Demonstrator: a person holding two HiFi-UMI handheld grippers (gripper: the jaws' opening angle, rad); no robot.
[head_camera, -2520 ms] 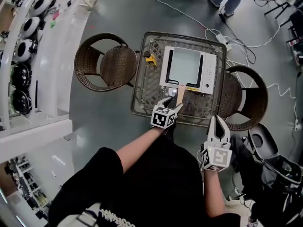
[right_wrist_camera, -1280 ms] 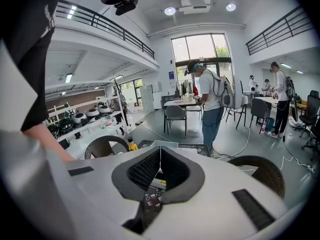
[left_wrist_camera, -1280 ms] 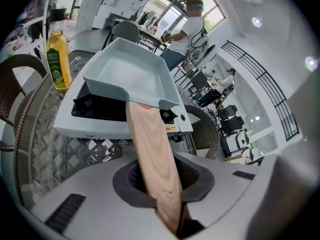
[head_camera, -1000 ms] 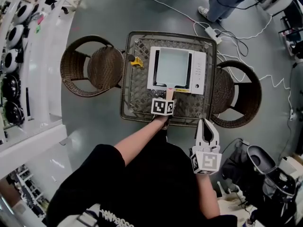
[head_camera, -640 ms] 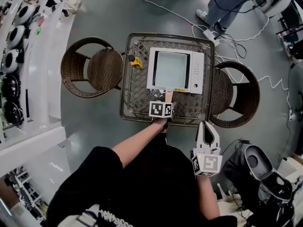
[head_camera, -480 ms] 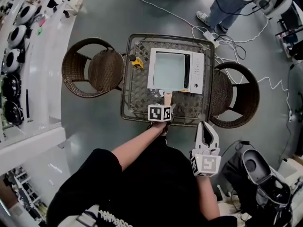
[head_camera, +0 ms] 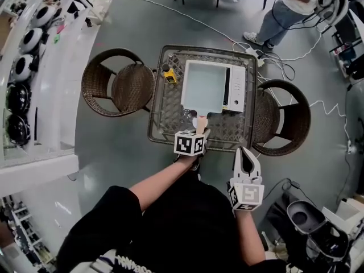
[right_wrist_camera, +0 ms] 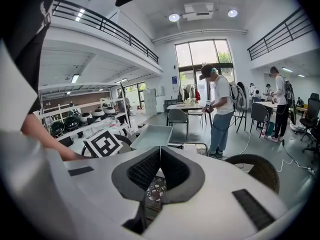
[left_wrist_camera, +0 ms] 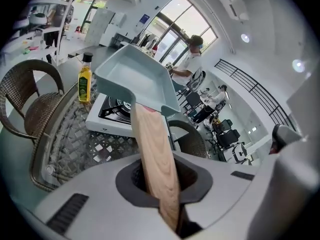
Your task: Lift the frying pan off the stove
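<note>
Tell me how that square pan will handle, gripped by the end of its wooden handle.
Likely rigid: the frying pan holds its shape above the stove. Probably front-heavy, since the left gripper clamps only the handle end. Smooth wood might twist in the grip.

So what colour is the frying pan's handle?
Pale wood-grain tan; the handle shows best in the left gripper view.

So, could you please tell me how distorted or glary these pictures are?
Head view: fisheye bends the shelving at the left. Left gripper view: dark rounded corners, frying pan in focus, windows blown out. Right gripper view: same dark corners, glare from the tall window.
</note>
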